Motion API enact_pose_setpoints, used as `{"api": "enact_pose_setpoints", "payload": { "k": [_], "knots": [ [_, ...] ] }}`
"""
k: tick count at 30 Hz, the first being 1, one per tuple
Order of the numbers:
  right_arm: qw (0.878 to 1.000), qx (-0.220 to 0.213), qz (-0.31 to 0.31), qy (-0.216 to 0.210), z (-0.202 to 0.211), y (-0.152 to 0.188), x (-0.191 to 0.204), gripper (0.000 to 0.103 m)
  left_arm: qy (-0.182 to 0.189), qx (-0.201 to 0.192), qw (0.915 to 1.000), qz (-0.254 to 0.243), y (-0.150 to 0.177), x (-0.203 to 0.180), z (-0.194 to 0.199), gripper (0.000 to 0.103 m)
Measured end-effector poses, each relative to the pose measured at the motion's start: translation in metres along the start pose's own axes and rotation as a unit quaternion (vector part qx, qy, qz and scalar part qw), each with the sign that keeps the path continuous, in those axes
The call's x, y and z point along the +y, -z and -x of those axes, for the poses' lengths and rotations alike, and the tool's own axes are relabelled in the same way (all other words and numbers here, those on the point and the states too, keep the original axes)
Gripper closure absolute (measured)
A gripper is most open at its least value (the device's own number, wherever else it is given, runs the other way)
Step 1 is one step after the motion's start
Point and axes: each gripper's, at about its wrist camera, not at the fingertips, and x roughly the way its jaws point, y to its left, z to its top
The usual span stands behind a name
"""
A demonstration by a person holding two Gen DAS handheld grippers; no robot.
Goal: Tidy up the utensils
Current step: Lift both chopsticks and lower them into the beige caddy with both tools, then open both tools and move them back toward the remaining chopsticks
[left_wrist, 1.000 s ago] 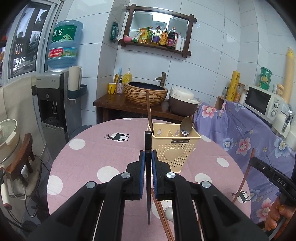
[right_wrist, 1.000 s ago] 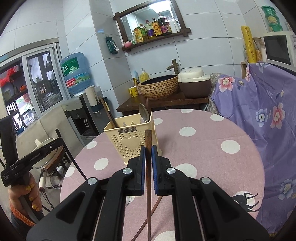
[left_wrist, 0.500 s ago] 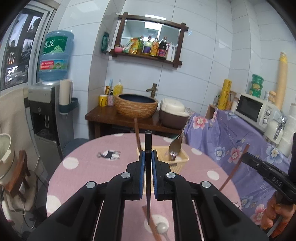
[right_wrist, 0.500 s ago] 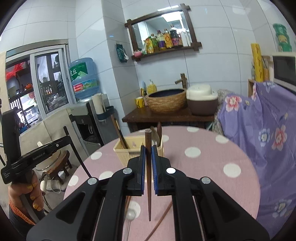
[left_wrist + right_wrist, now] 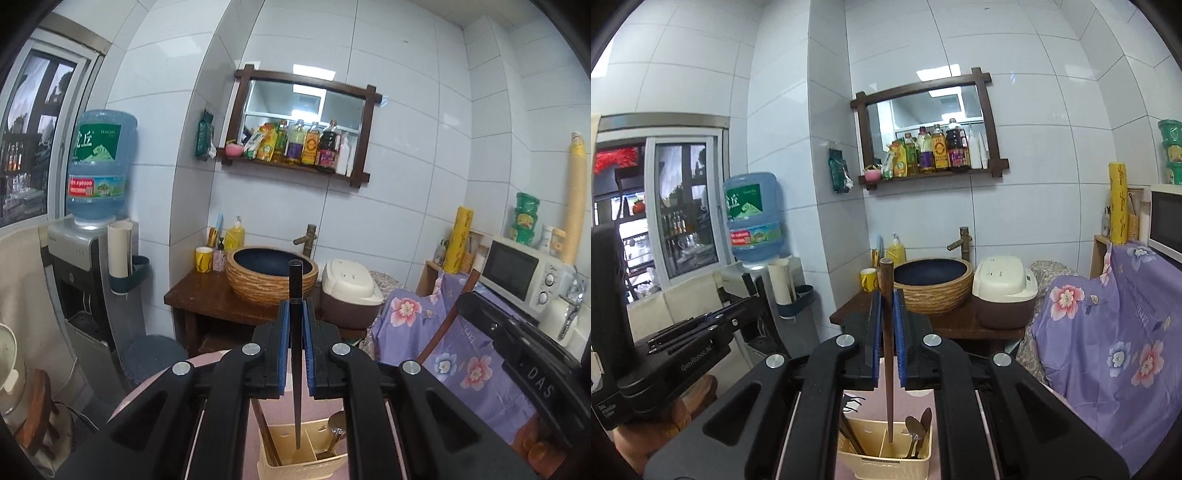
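Blue-padded jaws of the left gripper (image 5: 295,345) are closed on a black chopstick (image 5: 296,295), held upright with its thin end pointing down. That tip hangs at the central divider of the cream utensil holder (image 5: 303,459), which stands on the pink bench (image 5: 218,360) directly below. The right gripper (image 5: 886,341) has its jaws clamped in the same way on a brown wooden chopstick (image 5: 886,291), tip also at the holder's (image 5: 884,458) divider.

Current step, as judged: both chopsticks are aligned above the holder for insertion. The left compartment already holds chopsticks (image 5: 851,437); the right holds spoons (image 5: 916,430). The next move calls for shifting each tip left, clear of the divider, lowering into the chopstick compartment, then opening the jaws. A tip landing on the divider could deflect into the spoon side.

Pose: both grippers are held level, side by side above the holder, facing the tiled wall. Each appears at the edge of the other's view, and part of a hand (image 5: 646,439) shows beneath the left unit.
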Motion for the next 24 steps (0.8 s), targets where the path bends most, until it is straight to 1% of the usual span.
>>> {"api": "enact_pose_setpoints", "payload": {
  "k": [3,7,9,12,15,17,19,22,24],
  "knots": [
    [0.999,0.031,-0.009,0.006,-0.023,0.032,-0.008,0.095,-0.006,0.024,0.9997,0.003,0.026,0.005,-0.020,0.095],
    [0.998,0.068,-0.015,0.004,-0.040,0.071,-0.015,0.095,-0.005,0.054,0.9985,0.002,0.060,0.009,-0.035,0.095],
    [0.997,0.081,-0.018,0.002,-0.044,0.085,-0.017,0.095,-0.001,0.069,0.9976,0.006,0.077,0.011,-0.039,0.095],
    [0.995,0.093,-0.026,0.003,-0.051,0.100,-0.020,0.095,-0.008,0.083,0.9965,0.005,0.094,0.014,-0.045,0.095],
    [0.994,0.103,-0.029,0.004,-0.057,0.112,-0.022,0.095,-0.007,0.102,0.9947,0.013,0.106,0.019,-0.054,0.095],
    [0.994,0.106,-0.027,0.005,-0.058,0.116,-0.022,0.100,-0.006,0.110,0.9938,0.020,0.110,0.023,-0.057,0.095],
    [0.993,0.111,-0.030,-0.001,-0.061,0.121,-0.023,0.100,-0.004,0.114,0.9933,0.020,0.111,0.024,-0.058,0.095],
    [0.994,0.102,-0.034,0.001,-0.056,0.124,-0.025,0.099,0.000,0.106,0.9941,0.023,0.111,0.024,-0.051,0.095],
    [0.995,0.099,-0.032,-0.002,-0.049,0.126,-0.024,0.099,0.004,0.096,0.9952,0.022,0.110,0.024,-0.042,0.092]
  ]
}}
